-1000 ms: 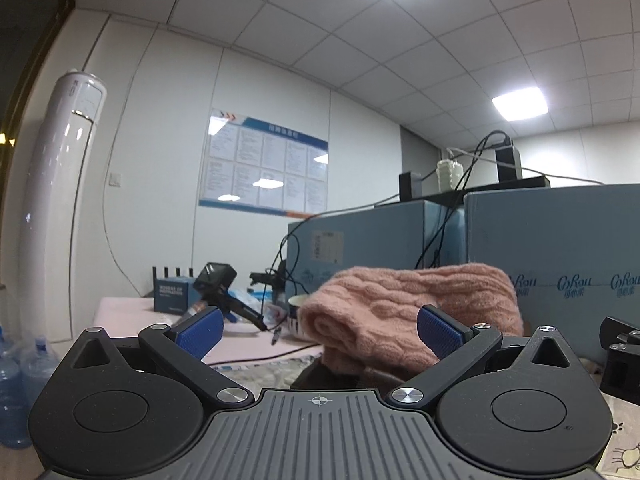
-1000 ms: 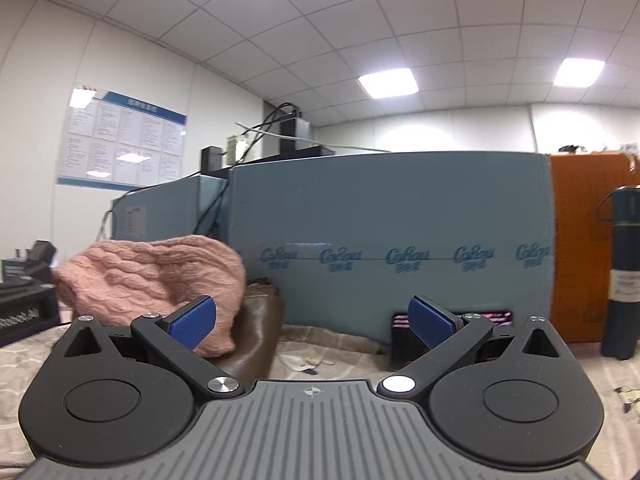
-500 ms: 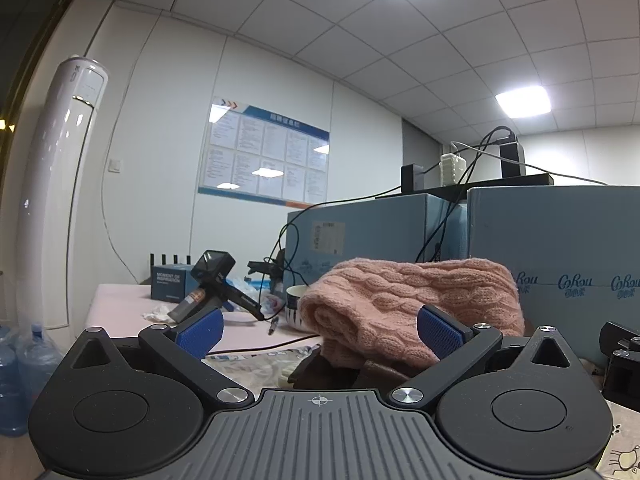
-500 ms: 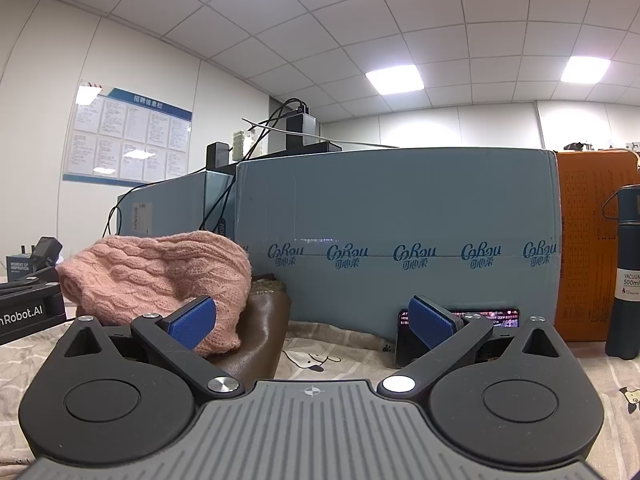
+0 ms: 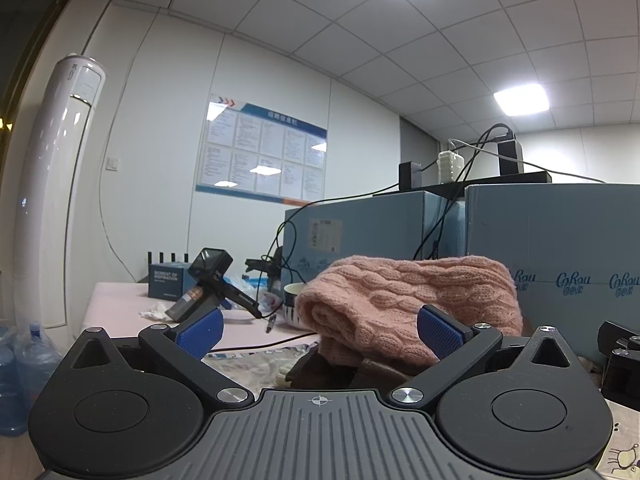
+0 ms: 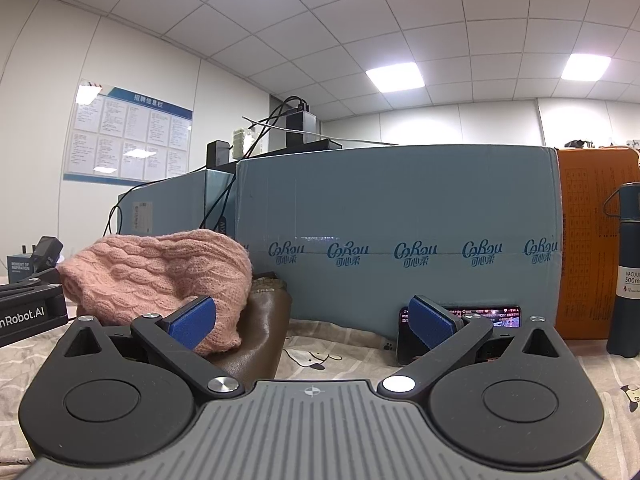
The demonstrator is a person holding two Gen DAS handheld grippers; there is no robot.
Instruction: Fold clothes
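Both the left hand-held gripper (image 5: 319, 329) and right hand-held gripper (image 6: 312, 322) gape wide, empty, facing a pink cable-knit sweater (image 5: 408, 304) heaped on a brown garment (image 6: 256, 340).

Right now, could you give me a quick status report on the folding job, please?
Left gripper open, empty. Right gripper open, empty. Pink knit sweater bunched atop brown leather item, not yet folded. Blue boxes close behind it.

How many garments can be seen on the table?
2. A pink cable-knit sweater lies bunched on top; a brown leather-like garment sits under it, beside the blue cardboard box. More may be hidden beneath.
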